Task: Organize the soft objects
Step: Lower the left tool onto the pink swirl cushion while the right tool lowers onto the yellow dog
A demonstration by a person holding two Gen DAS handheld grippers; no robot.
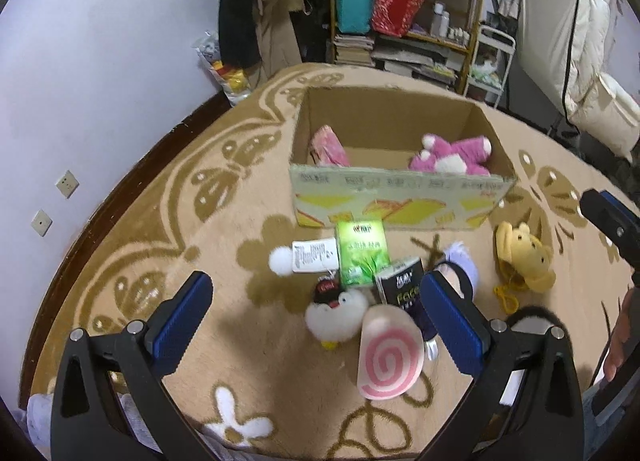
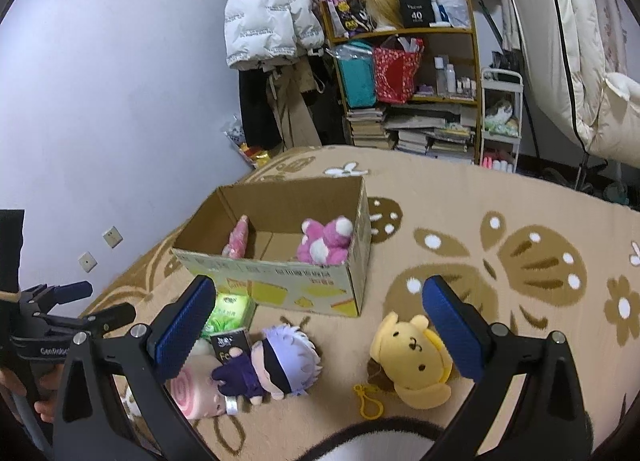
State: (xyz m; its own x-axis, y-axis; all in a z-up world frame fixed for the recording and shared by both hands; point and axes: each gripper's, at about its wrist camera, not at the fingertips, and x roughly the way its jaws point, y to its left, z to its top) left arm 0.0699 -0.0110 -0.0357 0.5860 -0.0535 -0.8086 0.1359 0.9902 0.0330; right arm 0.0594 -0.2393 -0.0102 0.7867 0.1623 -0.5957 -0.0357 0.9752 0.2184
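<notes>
Hovering both hand-held grippers, left (image 1: 316,307) and right (image 2: 319,315), wide and empty, you have toys loose on the carpet (image 2: 500,197) before the cardboard box (image 1: 396,201), which holds the pink plush (image 1: 452,157), so each reach stays short.

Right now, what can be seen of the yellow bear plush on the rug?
The yellow bear plush is a soft, fuzzy toy with rounded ears, small dark stitched eyes and nose, and a yellow plastic clip on a cord. It lies on its back on the patterned rug, to the right of the cardboard box, apart from the other toys. Neither gripper touches it.
</notes>
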